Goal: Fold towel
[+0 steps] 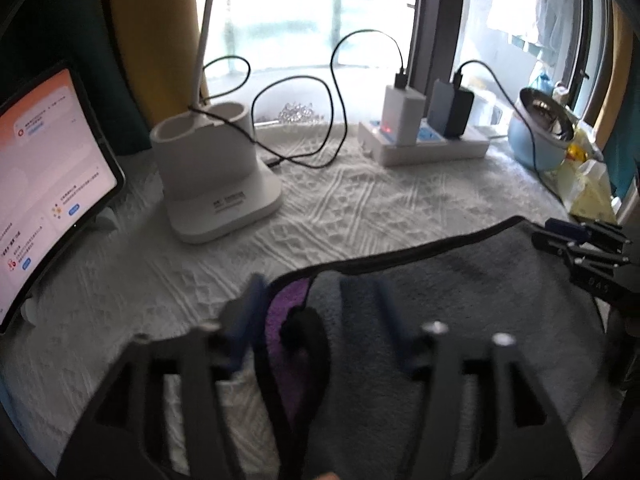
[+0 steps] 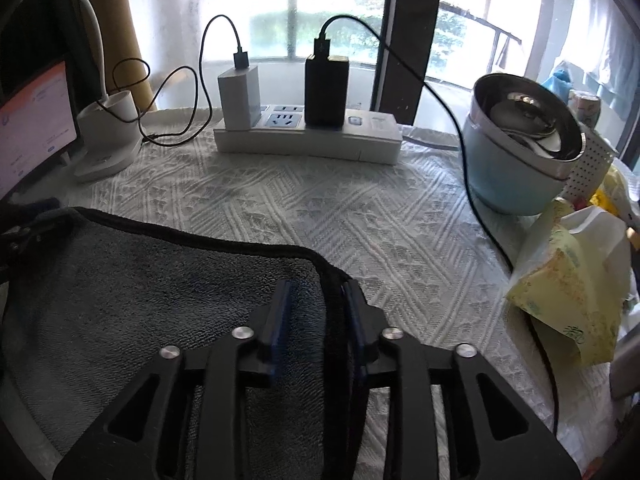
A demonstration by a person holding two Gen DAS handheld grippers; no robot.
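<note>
My left gripper [image 1: 316,320] spread wide over the grey towel [image 1: 460,280] corner, my right gripper [image 2: 316,312] narrowed astride its black-trimmed edge, power strip [image 2: 308,136] at twelve o'clock.

Daylight enters through the window [image 1: 304,24] behind the table [image 1: 360,208]; the panes are overexposed to white glare. Foreground surfaces are dim and backlit. The left wrist view is motion-blurred, most strongly at the left gripper [image 1: 320,320]. The right wrist view is sharper. Both views show fisheye curvature and dark vignetted corners.
</note>
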